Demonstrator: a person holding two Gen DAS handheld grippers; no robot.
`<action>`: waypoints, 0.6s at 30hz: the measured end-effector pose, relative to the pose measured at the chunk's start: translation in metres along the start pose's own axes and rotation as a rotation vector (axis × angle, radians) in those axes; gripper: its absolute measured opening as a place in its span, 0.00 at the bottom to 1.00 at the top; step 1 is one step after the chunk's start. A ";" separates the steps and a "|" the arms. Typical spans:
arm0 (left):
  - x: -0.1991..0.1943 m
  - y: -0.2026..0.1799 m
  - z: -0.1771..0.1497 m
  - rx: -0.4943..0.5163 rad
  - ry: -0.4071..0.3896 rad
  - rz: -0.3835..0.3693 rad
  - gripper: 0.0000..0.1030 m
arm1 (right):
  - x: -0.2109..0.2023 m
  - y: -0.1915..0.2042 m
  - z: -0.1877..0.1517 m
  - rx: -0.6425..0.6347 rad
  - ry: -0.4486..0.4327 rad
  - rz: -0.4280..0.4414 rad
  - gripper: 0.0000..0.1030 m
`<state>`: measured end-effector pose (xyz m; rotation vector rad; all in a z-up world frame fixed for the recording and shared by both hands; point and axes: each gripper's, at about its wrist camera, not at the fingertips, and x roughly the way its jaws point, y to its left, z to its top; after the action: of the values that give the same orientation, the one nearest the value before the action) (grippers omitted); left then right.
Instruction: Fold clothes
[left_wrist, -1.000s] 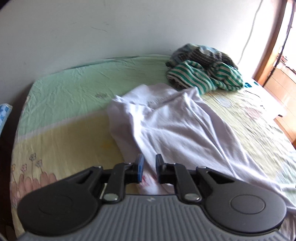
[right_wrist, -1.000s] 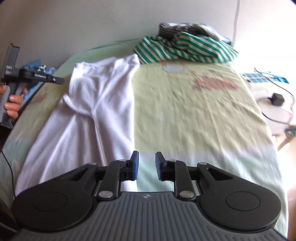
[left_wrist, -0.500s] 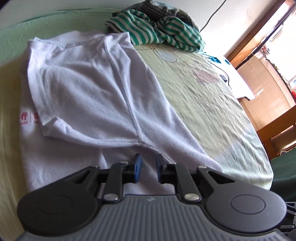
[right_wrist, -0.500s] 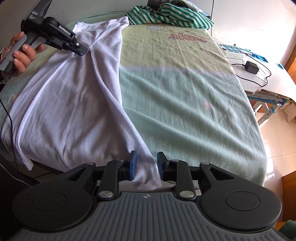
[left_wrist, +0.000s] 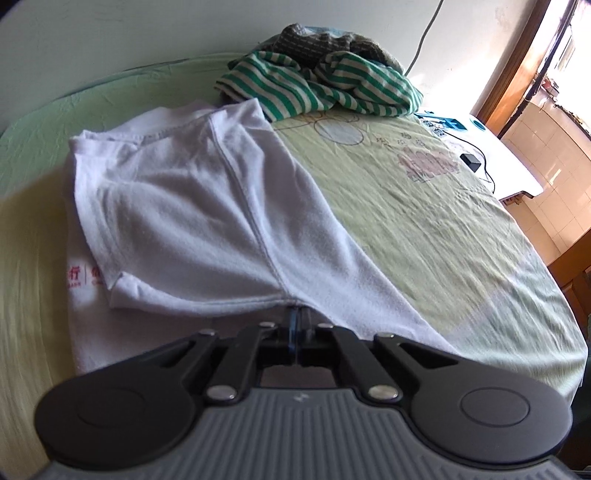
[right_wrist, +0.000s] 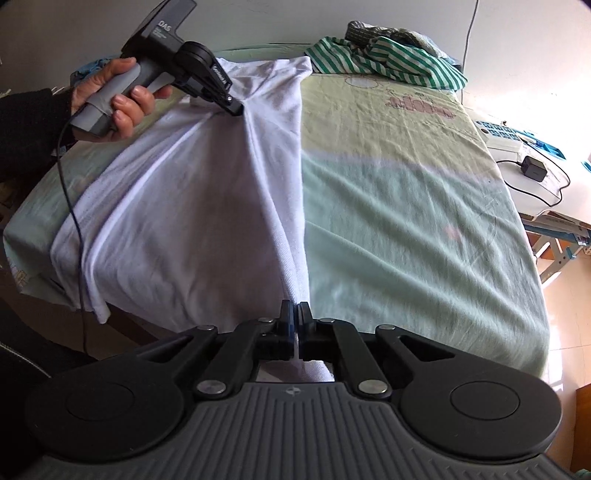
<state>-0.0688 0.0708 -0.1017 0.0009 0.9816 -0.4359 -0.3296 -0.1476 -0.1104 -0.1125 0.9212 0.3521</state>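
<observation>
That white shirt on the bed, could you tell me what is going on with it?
A person is folding the white T-shirt on the bed with two handheld grippers. The left gripper has its jaws shut on the shirt near the sleeve seam, and the right gripper has its jaws shut on the hem edge. A green striped garment lies bunched beyond it.

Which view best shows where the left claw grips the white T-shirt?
The right wrist view: the left claw pinches the white T-shirt near the sleeve seam, seen from outside. The left wrist view shows only shut fingers meeting fabric.

1 white T-shirt (left_wrist: 192, 206), 1 green-striped garment (left_wrist: 317, 88), 1 grey garment (left_wrist: 325, 40), 2 tongs.
</observation>
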 end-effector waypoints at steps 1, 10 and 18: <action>-0.002 0.001 0.002 0.010 -0.006 -0.003 0.00 | -0.003 0.008 0.001 0.002 0.002 0.015 0.02; -0.002 0.028 -0.001 0.058 0.034 -0.050 0.00 | 0.026 0.073 -0.004 0.156 -0.008 0.108 0.00; 0.003 0.048 -0.015 0.047 0.072 -0.073 0.05 | 0.033 0.093 -0.007 0.228 -0.065 -0.017 0.14</action>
<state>-0.0623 0.1168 -0.1218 0.0232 1.0440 -0.5286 -0.3488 -0.0539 -0.1356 0.0996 0.8891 0.2322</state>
